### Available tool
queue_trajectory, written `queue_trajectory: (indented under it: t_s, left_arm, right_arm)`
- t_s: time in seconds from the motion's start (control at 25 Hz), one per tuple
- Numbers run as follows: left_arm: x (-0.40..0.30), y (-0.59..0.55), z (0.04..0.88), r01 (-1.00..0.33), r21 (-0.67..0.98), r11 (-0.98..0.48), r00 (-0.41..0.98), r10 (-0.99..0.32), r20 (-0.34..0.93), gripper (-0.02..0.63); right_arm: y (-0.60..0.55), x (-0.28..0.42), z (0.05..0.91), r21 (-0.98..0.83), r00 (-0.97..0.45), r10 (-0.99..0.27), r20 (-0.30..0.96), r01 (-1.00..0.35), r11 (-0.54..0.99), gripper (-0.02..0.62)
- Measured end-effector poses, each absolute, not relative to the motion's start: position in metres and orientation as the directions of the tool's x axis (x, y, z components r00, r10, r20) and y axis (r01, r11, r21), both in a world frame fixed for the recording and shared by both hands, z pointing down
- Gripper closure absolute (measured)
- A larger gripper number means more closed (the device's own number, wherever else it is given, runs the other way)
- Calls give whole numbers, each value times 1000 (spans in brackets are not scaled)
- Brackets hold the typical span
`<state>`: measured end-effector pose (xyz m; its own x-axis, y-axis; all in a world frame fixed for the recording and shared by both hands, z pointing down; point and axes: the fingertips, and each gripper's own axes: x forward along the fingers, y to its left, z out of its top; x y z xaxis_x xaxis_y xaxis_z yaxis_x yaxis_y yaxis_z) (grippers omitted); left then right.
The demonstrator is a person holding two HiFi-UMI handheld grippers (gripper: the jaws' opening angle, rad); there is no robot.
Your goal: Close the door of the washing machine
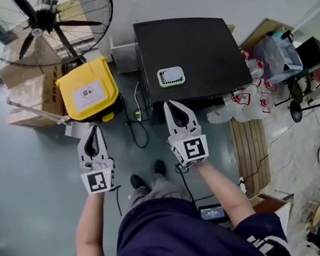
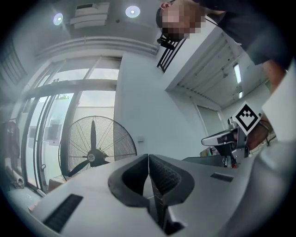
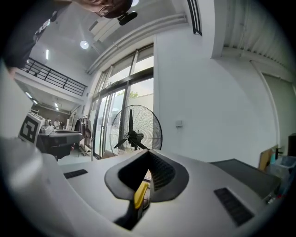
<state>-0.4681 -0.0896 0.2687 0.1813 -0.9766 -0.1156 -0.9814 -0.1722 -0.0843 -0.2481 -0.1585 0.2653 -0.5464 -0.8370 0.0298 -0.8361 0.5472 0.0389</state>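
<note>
The washing machine [image 1: 195,46] shows from above as a dark box with a small white-rimmed panel [image 1: 170,76] on its top. Its door is hidden from this angle. My right gripper [image 1: 173,105] is held level over the machine's front edge, shut with nothing in it. My left gripper [image 1: 92,131] is raised to the left of the machine, also shut and empty. In the left gripper view the jaws [image 2: 148,158] meet in a closed seam. In the right gripper view the jaws [image 3: 149,156] are likewise pressed together, with the machine's top [image 3: 245,171] at the right.
A yellow lidded bin [image 1: 88,93] stands left of the machine, beside cardboard boxes [image 1: 31,96]. A large floor fan [image 1: 47,22] stands behind them. Cables [image 1: 138,125] lie on the floor by the machine. Plastic bags [image 1: 243,102] and a slatted wooden bench [image 1: 250,146] are on the right.
</note>
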Motion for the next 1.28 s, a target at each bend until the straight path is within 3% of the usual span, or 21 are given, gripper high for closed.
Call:
queue_trajectory:
  t_s: [1.28]
  left_arm:
    - [-483, -76, 236, -988, -108, -115, 129, -982, -134, 579]
  right_arm:
    - [-152, -262, 226, 156, -540, -842, 8, -831, 534, 577]
